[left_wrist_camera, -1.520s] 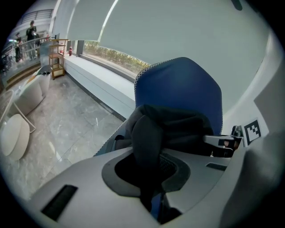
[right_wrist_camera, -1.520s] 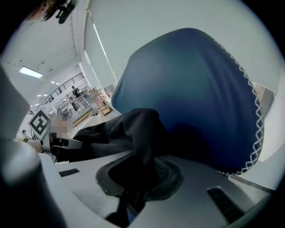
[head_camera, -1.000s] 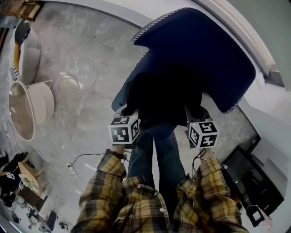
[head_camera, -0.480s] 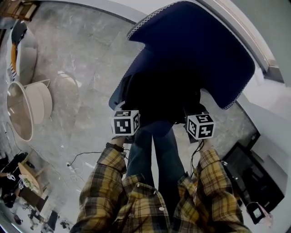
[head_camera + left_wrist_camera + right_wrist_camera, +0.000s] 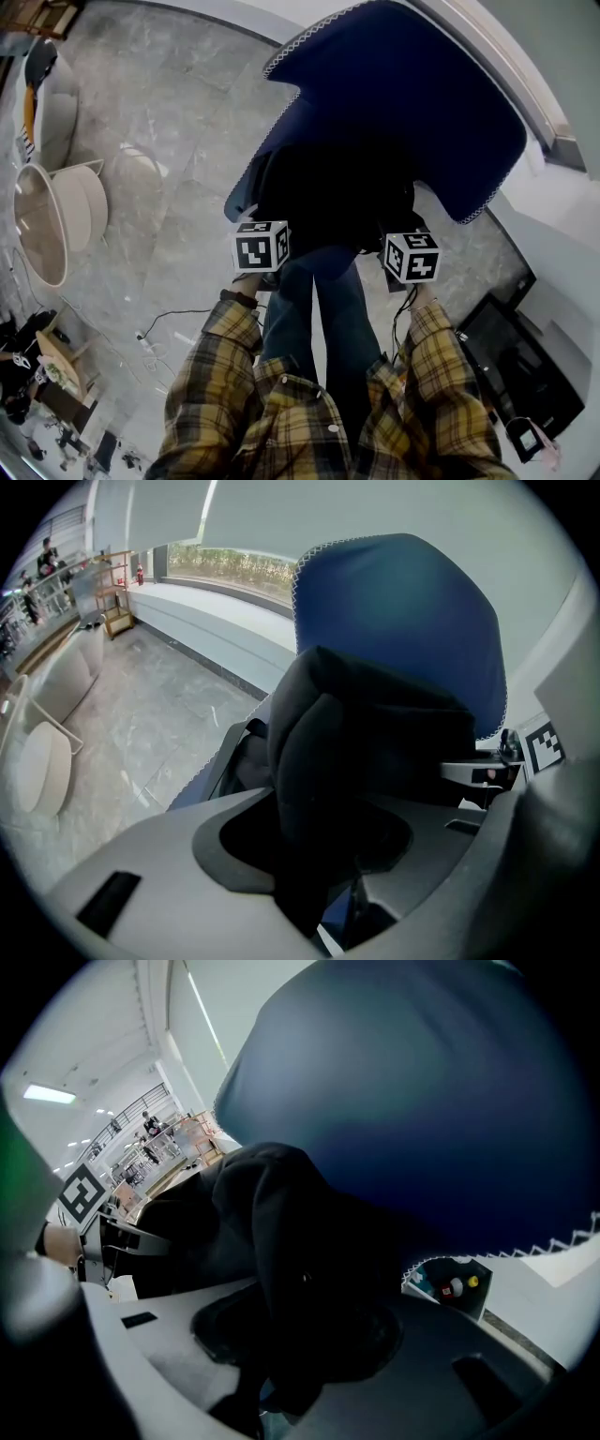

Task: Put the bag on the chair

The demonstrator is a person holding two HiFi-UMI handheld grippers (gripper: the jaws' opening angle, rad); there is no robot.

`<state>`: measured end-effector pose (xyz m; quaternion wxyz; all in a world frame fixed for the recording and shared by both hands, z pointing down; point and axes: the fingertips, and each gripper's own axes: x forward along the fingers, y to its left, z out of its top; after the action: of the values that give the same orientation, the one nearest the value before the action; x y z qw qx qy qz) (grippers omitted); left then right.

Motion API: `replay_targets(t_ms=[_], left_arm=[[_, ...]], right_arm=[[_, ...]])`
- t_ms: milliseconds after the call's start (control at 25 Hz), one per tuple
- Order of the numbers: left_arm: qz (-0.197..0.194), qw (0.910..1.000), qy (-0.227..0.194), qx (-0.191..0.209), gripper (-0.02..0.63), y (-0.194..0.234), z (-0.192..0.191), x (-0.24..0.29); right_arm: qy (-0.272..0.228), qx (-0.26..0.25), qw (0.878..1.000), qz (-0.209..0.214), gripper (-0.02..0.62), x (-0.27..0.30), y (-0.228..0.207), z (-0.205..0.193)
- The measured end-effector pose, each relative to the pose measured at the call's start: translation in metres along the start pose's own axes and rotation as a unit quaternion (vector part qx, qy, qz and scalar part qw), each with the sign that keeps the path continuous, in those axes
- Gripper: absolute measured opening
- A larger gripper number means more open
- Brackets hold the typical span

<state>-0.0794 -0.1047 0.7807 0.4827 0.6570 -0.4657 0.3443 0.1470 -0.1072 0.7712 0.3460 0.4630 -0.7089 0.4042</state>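
A black bag [image 5: 328, 202] rests on the seat of a dark blue chair [image 5: 422, 103] with white edge stitching. My left gripper [image 5: 263, 232] is at the bag's near left edge and my right gripper [image 5: 403, 240] at its near right edge. In the left gripper view a fold of the bag [image 5: 375, 752] still lies between the opening jaws of the left gripper [image 5: 328, 855], in front of the chair back [image 5: 403, 621]. The right gripper view shows the same: bag fabric [image 5: 281, 1241] lies loose between the opening jaws of the right gripper [image 5: 309, 1335].
My jeans-clad legs [image 5: 323, 319] stand right in front of the chair. A white round chair [image 5: 56, 216] stands on the marble floor at the left, and a cable [image 5: 159, 333] lies near it. A black case [image 5: 516, 366] sits at the right by the wall.
Both marker cubes have shifted slightly up in the head view, closer to the bag. The bag stays on the seat.
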Motion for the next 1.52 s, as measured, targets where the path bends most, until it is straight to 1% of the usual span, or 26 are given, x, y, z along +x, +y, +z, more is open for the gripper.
replay_targets(t_ms=[160,240,400,600,880,1160,1320,1440,1520], left_arm=[[-0.006,0.9999,-0.004,-0.010,0.190,-0.001,0.002,-0.003],[-0.004,0.9999,-0.007,-0.015,0.199,0.000,0.005,-0.005],[0.002,0.9998,-0.009,-0.018,0.220,0.000,0.008,-0.009],[0.005,0.9997,-0.020,-0.014,0.239,0.000,0.019,-0.020],[0.014,0.9991,-0.039,-0.004,0.247,-0.004,0.032,-0.036],[0.024,0.9973,-0.069,0.000,0.249,-0.011,0.048,-0.061],[0.017,0.9961,-0.087,0.004,0.249,-0.023,0.060,-0.082],[0.017,0.9945,-0.101,0.019,0.247,-0.034,0.072,-0.102],[0.007,0.9931,-0.114,0.029,0.247,-0.045,0.082,-0.115]], right_arm=[[-0.002,0.020,1.000,0.009,0.158,-0.003,0.002,0.002],[-0.005,0.024,1.000,0.011,0.182,-0.004,0.003,0.003],[-0.014,0.017,1.000,0.005,0.213,-0.012,-0.003,0.010],[-0.007,0.010,1.000,0.011,0.248,-0.019,-0.003,0.018],[-0.020,0.006,1.000,0.016,0.256,-0.035,0.001,0.028],[-0.049,0.016,0.998,0.019,0.256,-0.056,0.006,0.045],[-0.070,0.025,0.997,0.025,0.256,-0.073,0.011,0.058],[-0.087,0.030,0.995,0.033,0.256,-0.089,0.019,0.071],[-0.100,0.030,0.994,0.040,0.256,-0.101,0.025,0.081]])
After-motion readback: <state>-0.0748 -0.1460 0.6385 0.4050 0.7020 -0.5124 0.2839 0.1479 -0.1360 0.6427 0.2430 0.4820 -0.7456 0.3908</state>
